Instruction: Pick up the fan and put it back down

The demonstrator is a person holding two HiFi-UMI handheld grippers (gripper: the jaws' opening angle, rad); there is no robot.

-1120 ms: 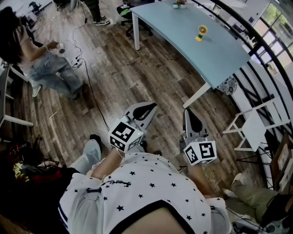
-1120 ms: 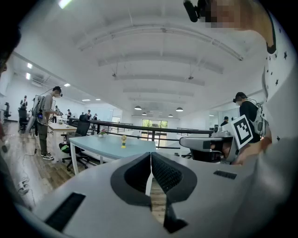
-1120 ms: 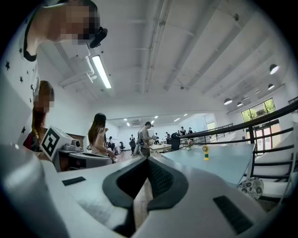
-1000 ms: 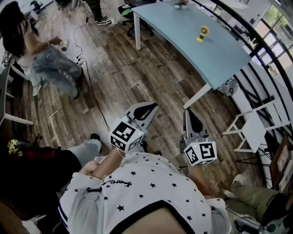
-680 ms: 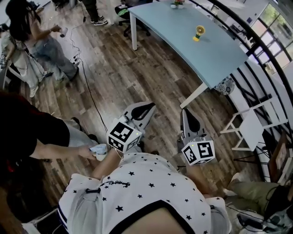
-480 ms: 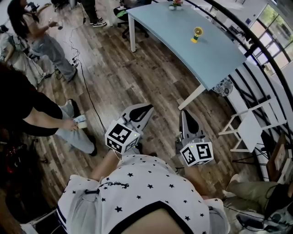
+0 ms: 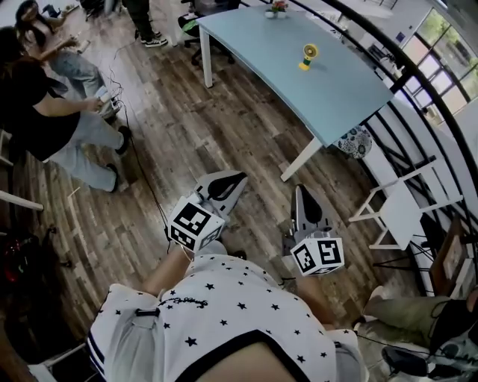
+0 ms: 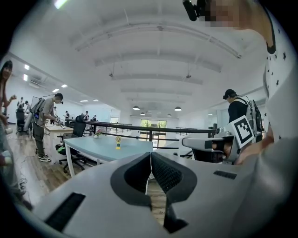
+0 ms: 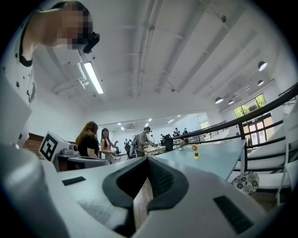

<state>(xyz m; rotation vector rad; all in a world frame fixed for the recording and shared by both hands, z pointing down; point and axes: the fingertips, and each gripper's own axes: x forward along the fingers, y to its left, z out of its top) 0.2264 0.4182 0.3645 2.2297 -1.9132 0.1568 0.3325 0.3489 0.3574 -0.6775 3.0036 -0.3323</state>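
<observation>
The fan, small and yellow with a green base, stands on the light blue table, out on open tabletop well away from the near corner and apart from the little potted plant at the far end. It is upright on its base, so its long axis runs straight up, stem below and round head on top. The head seems to face roughly toward the person's side of the room, though it is too small to be sure. Standing free like that, it probably leaves room for a grip on the stem from the side. The person is on the wooden floor, well apart from the table, so nothing is within reach and the pick-up has not begun. The left gripper and the right gripper are held out in front at about waist level, pointing toward the table. Each has its jaws pressed together with nothing between them, a sensible carrying posture while there is nothing to grasp. Other people stand off to the left.
</observation>
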